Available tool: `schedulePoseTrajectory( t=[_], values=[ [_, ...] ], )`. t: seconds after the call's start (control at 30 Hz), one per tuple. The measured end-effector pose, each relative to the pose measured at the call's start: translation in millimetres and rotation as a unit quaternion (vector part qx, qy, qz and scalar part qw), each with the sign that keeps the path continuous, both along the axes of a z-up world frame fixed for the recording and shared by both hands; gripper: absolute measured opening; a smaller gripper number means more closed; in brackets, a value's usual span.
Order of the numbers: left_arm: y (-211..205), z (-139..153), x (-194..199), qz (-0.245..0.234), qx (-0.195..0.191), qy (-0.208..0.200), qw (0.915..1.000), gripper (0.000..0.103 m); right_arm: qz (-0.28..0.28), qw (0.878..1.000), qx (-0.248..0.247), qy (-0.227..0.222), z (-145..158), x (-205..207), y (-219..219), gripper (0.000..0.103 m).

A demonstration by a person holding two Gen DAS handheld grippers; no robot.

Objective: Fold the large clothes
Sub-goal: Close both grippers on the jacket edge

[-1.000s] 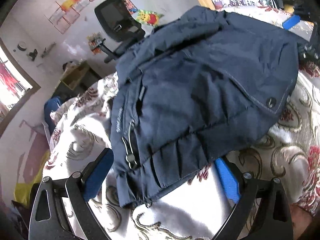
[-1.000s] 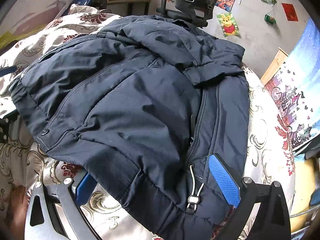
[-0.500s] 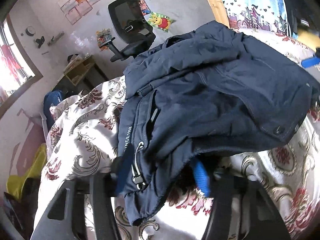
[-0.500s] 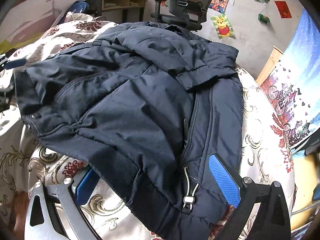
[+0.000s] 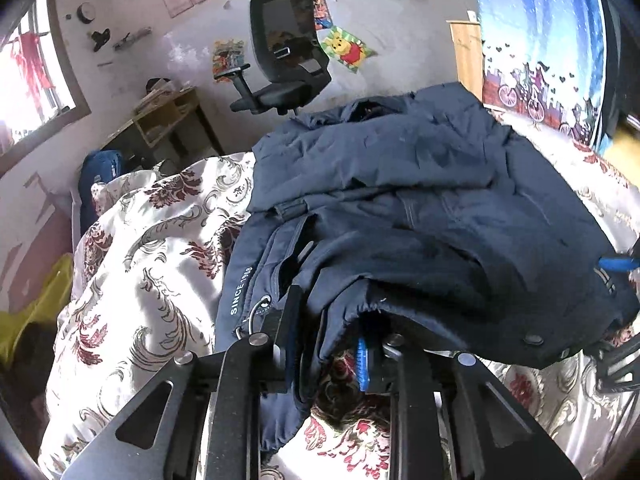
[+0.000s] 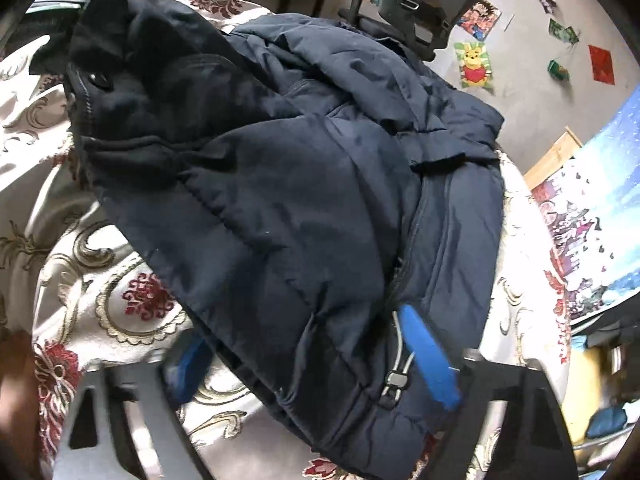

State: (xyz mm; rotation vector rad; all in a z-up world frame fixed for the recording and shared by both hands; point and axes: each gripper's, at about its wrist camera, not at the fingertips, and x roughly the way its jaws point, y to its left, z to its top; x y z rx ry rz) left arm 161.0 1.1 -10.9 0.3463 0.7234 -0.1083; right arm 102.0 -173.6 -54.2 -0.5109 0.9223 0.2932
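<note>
The navy jacket lies spread over the flowered bedspread. The left tongs are closing, nearly together, with a bunched hem corner pinched between them and lifted. The right tongs are closing too, still wide, straddling the opposite hem by the drawcord toggle.

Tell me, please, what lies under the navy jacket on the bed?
Under the navy jacket lies a floral bedspread, showing around the hem. The lifted corner shows more bedspread. What the jacket's middle covers cannot be seen.
</note>
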Motion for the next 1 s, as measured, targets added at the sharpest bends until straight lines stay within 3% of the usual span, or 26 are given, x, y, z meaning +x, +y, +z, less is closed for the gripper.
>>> schedulePoseTrajectory(
  t=[0.1,0.23,0.4,1.0],
  values=[
    [1,2,-3,0.003,-0.006,-0.004,1.0000,0.017,-0.008,1.000,0.018,-0.005,5,2,-7,0.044],
    [5,7,-8,0.010,-0.011,-0.012,0.9998,0.013,-0.025,0.998,0.046,-0.036,21,0,-17,0.039],
    [7,15,-14,0.007,-0.021,-0.021,0.9995,0.010,-0.042,0.994,0.081,-0.067,40,-2,-25,0.016],
    [13,56,-68,-0.013,-0.013,-0.061,0.9980,0.006,-0.087,0.965,0.165,-0.183,118,-48,-40,0.008]
  ],
)
